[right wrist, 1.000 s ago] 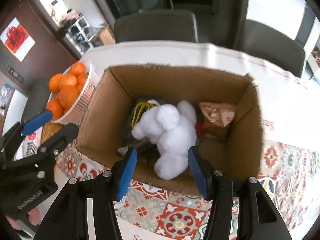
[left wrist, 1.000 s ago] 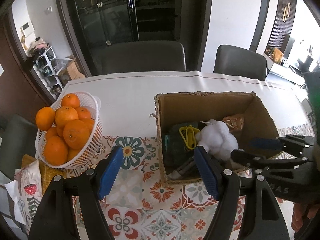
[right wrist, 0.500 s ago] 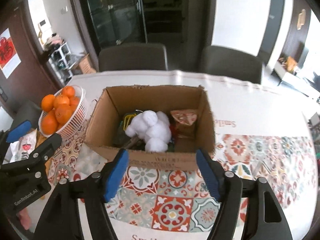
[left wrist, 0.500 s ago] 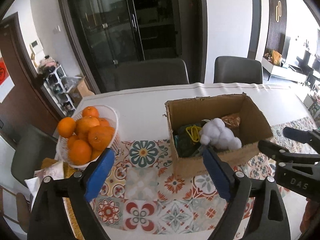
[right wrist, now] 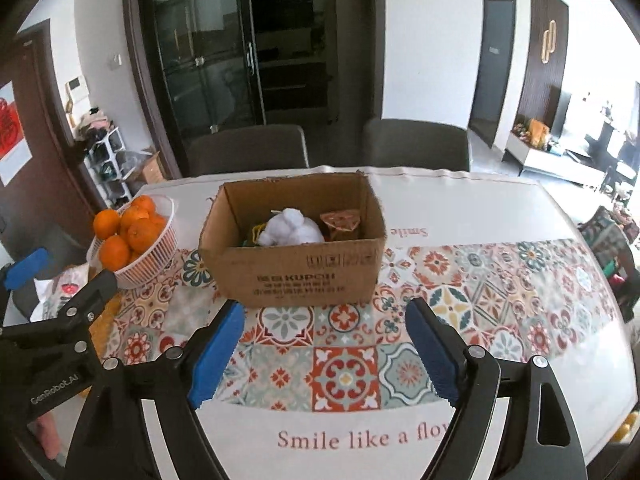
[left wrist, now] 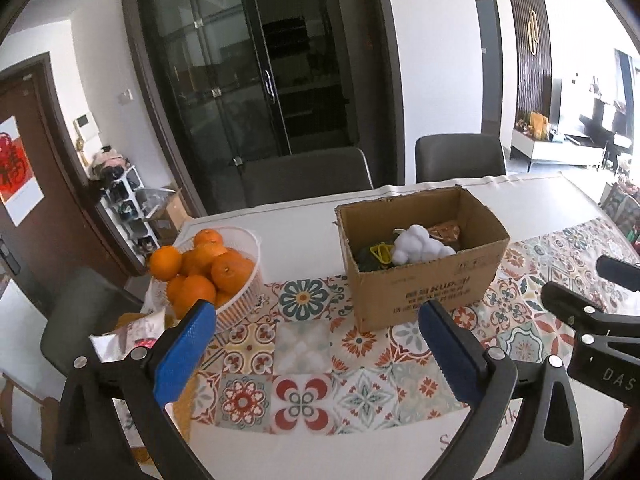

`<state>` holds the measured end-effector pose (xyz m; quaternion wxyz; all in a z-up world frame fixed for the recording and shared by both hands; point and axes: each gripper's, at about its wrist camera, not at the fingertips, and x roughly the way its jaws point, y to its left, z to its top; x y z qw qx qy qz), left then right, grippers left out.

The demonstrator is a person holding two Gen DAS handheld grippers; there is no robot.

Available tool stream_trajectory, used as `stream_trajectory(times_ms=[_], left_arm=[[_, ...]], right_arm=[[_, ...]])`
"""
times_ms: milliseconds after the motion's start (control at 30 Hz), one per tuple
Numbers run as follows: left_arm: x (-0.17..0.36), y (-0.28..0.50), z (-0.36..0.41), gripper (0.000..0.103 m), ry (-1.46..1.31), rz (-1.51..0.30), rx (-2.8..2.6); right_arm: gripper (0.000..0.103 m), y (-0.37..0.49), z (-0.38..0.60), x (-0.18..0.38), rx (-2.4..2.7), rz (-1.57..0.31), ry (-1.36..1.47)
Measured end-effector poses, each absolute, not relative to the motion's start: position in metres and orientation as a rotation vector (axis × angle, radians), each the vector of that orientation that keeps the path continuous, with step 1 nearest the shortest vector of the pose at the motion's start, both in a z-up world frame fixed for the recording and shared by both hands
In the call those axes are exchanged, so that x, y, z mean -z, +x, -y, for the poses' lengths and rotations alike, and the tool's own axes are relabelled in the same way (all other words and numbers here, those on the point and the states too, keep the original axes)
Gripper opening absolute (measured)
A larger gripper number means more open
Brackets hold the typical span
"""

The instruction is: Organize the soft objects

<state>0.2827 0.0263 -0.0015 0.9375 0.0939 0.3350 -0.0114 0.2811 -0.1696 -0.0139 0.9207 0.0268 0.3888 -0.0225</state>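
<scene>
A cardboard box (left wrist: 424,288) (right wrist: 296,276) stands on the patterned tablecloth. A white plush toy (left wrist: 418,246) (right wrist: 290,230) lies inside it, beside a dark item with a yellow loop (left wrist: 380,252) and an orange-brown soft item (right wrist: 340,222). My left gripper (left wrist: 316,340) is open and empty, held back from the box's near left. My right gripper (right wrist: 324,344) is open and empty, in front of the box. The right gripper also shows at the right edge of the left wrist view (left wrist: 600,308). The left gripper shows at the left edge of the right wrist view (right wrist: 52,300).
A white basket of oranges (left wrist: 244,292) (right wrist: 152,256) stands left of the box. A printed pouch (left wrist: 132,332) lies at the table's left edge. Two dark chairs (right wrist: 248,152) stand behind the table. A glass-door cabinet is behind them.
Both grippers have pulled up and back from the box. The white plush toy, between the right fingers a second ago, now lies in the box.
</scene>
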Motion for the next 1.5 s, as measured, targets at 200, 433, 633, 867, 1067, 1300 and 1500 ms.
stream_trajectory(times_ms=[200,433,633,867,1067,1300,1500], left_arm=[[-0.006,0.245,-0.025,0.103,0.203,-0.636,0.003],[-0.012,0.198,-0.017,0.103,0.182,-0.611,-0.007],[-0.015,0.16,-0.01,0.103,0.169,-0.607,-0.012],[-0.024,0.117,-0.005,0.103,0.152,-0.564,-0.015],[-0.031,0.092,-0.001,0.103,0.136,-0.531,-0.003],[-0.034,0.076,0.005,0.103,0.124,-0.523,0.024],[-0.036,0.065,0.009,0.103,0.128,-0.507,0.024]], right_arm=[[0.091,0.247,0.17,0.006,0.063,-0.738,0.048],[0.091,0.203,0.177,-0.005,0.062,-0.695,0.019],[0.093,0.161,0.184,-0.013,0.065,-0.659,0.006],[0.093,0.125,0.191,-0.017,0.059,-0.636,0.01],[0.093,0.1,0.199,-0.016,0.057,-0.624,0.021],[0.094,0.078,0.205,-0.017,0.061,-0.615,0.029],[0.094,0.068,0.211,-0.018,0.06,-0.615,0.038]])
